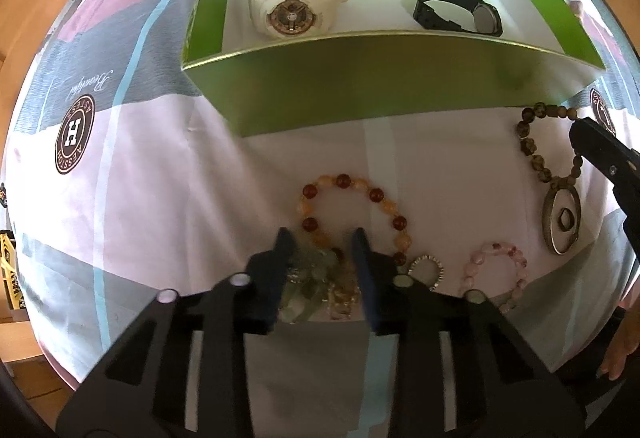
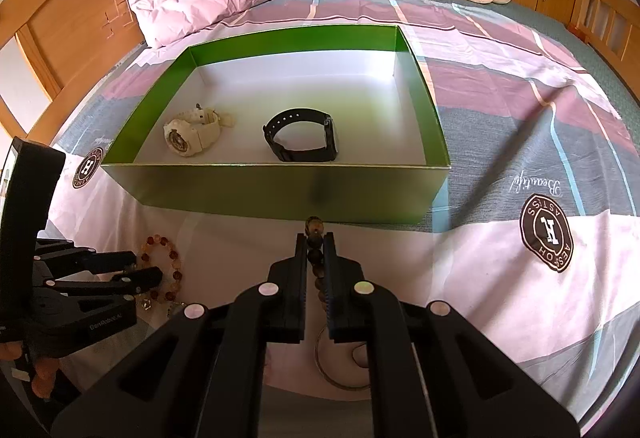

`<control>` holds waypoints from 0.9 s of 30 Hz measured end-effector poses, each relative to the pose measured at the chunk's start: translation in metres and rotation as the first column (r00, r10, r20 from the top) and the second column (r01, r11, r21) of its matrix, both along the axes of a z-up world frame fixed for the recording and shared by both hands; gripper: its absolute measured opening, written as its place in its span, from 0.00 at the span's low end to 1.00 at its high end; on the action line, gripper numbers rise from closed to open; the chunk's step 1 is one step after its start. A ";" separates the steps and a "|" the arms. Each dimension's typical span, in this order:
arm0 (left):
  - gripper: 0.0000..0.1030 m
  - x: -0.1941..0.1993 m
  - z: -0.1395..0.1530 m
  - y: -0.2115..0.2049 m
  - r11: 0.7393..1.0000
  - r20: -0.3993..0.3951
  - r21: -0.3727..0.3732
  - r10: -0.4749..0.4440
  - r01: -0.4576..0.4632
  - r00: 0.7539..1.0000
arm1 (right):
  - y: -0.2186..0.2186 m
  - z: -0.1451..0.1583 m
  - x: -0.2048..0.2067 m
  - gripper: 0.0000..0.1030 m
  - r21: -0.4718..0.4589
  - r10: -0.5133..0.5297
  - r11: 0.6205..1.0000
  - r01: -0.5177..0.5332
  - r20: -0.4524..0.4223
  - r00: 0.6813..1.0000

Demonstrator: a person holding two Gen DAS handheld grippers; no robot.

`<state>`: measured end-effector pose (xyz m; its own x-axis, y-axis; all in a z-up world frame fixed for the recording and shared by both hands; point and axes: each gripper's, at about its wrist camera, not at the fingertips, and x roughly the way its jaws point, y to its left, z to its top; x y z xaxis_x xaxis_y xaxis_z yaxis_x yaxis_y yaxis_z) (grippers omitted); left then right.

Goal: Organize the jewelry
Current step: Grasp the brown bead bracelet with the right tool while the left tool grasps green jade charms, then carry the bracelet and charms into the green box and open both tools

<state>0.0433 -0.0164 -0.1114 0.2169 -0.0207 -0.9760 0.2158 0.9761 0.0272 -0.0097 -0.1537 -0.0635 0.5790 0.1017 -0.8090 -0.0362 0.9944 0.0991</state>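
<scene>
Gripping brown bead necklace (image 2: 316,262), right tongs (image 2: 316,286) clamped.

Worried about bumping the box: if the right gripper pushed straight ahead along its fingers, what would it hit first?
Probably the bedspread just past the held bead necklace; the right gripper tilts downward, so the green box likely comes after. Depth is unclear.

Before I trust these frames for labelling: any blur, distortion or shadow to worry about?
Left wrist view: strong fisheye bending of the green box; the greenish bracelet between the fingers is blurred. Right wrist view: sharp, though the box front wall is in shadow.
</scene>
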 end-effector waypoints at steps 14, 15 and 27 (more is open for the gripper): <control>0.19 -0.004 0.027 0.018 0.992 0.072 -0.128 0.012 -0.003 0.997 | 0.001 0.002 0.000 0.07 0.001 -0.004 1.000 0.004 0.016 1.000; 0.19 0.000 0.032 0.017 0.989 0.079 -0.147 0.009 0.003 0.997 | 0.001 0.003 0.000 0.07 0.004 -0.005 1.000 0.005 0.019 1.000; 0.19 0.009 0.070 0.053 0.952 0.097 -0.302 0.090 -0.057 0.991 | -0.003 0.023 -0.008 0.07 0.058 -0.009 0.998 0.005 0.075 0.997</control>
